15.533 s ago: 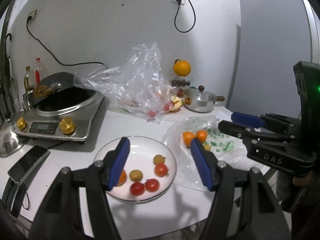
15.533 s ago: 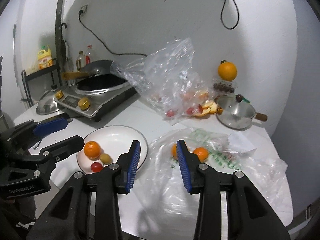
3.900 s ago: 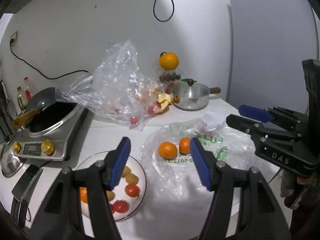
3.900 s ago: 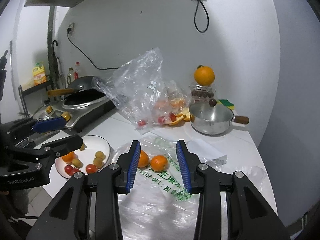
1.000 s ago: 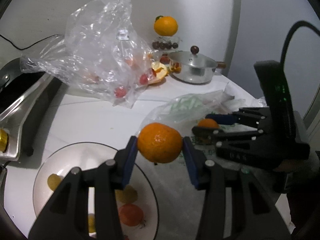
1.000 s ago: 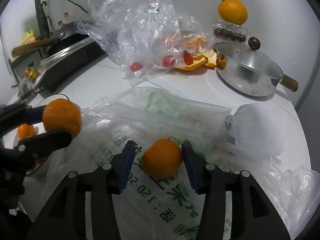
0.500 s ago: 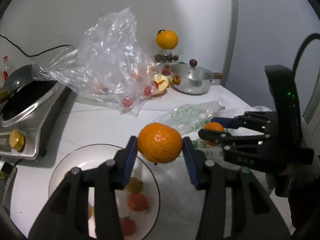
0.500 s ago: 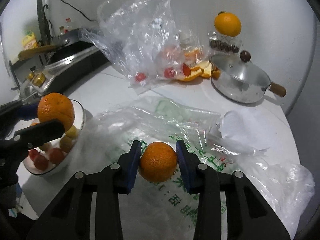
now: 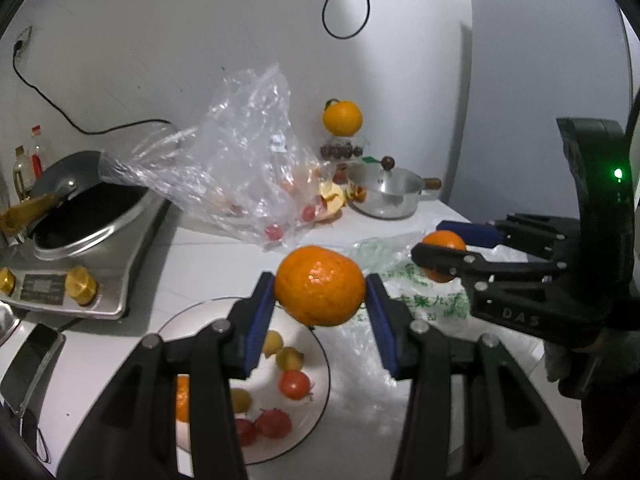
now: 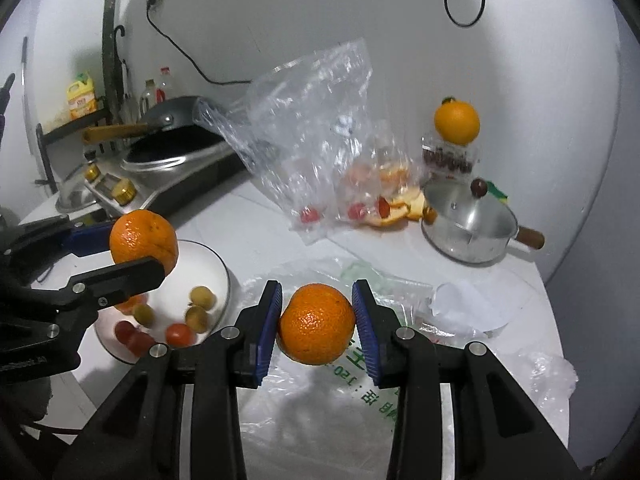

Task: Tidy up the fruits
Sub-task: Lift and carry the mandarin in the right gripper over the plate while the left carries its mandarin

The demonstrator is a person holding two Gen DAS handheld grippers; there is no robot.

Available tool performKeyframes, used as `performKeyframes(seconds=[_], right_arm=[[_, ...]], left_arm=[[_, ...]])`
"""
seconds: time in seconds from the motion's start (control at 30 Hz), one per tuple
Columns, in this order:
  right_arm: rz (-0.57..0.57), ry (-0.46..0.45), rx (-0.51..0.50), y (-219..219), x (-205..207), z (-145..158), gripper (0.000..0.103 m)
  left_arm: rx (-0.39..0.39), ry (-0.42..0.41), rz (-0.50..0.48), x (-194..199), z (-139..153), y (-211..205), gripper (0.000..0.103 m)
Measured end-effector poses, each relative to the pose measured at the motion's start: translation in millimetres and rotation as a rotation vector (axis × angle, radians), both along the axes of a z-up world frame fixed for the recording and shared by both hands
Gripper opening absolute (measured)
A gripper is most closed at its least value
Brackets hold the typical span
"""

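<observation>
**Two claws, two oranges**

The left claw (image 9: 320, 292) is clamped on an orange (image 9: 320, 291). It hangs in the air over the far edge of the plate (image 9: 320, 364). The right claw (image 10: 317, 320) is clamped on a second orange (image 10: 317, 324), held above the flat bag (image 10: 320, 412) on the tabletop (image 10: 256, 236). Both oranges are round with bumpy, shiny skin. The blue pads (image 10: 267, 328) are ribbed and press on each side of the fruit.

The plate is white and round with a thin dark rim. On it lie small red tomatoes (image 9: 295, 385), little yellow fruits (image 9: 289, 358) and one more orange partly hidden behind the left claw's arm.

The flat bag is thin, clear and wrinkled, with green print. At 12 o'clock from the plate stands a big crinkly clear bag (image 9: 240, 168) with red tomatoes and peel inside. It blocks part of the view behind it.

At 10 o'clock is a shiny metal cooker (image 9: 80, 256) with gold knobs and a dark wok (image 9: 84, 212) on top. At 1 o'clock sits a small silver pot (image 9: 386, 198) with a lid, a round dark knob and a wooden handle. Behind it a big orange (image 9: 342, 118) rests on a clear box of dark fruits (image 9: 340, 151). A crumpled white paper (image 10: 476, 304) lies at 3 o'clock of the flat bag. A dark phone (image 9: 30, 364) lies at the left edge of the tabletop.
</observation>
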State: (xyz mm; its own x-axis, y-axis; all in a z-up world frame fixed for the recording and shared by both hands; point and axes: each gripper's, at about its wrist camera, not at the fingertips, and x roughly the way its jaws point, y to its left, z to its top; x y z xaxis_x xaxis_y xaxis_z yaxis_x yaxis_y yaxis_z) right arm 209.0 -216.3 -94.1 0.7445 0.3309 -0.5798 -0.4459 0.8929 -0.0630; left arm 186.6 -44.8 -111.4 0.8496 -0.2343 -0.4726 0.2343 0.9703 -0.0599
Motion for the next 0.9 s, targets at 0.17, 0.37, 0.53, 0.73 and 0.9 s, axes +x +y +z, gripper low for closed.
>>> performKeyframes(seconds=[0.17,0.37,0.53,0.73,0.9], right_arm=[[0.005,-0.039,0.005,7,-19,15,0.039],[0.004,-0.083,0.007,14,-40,29,0.039],[0.01,-0.112,0.01,22,-52,40,0.039],[0.019,-0.144,0.019,33,-67,52,0.039],[0.03,-0.164,0.013,43,-77,59,0.039]], left_arm=[[0.003,-0.03,0.016,-16,10,11,0.047],[-0.015,-0.058,0.037,-32,18,25,0.047],[-0.027,-0.087,0.047,-45,26,35,0.047],[-0.039,-0.112,0.064,-58,33,48,0.047],[-0.043,-0.134,0.082,-67,38,60,0.047]])
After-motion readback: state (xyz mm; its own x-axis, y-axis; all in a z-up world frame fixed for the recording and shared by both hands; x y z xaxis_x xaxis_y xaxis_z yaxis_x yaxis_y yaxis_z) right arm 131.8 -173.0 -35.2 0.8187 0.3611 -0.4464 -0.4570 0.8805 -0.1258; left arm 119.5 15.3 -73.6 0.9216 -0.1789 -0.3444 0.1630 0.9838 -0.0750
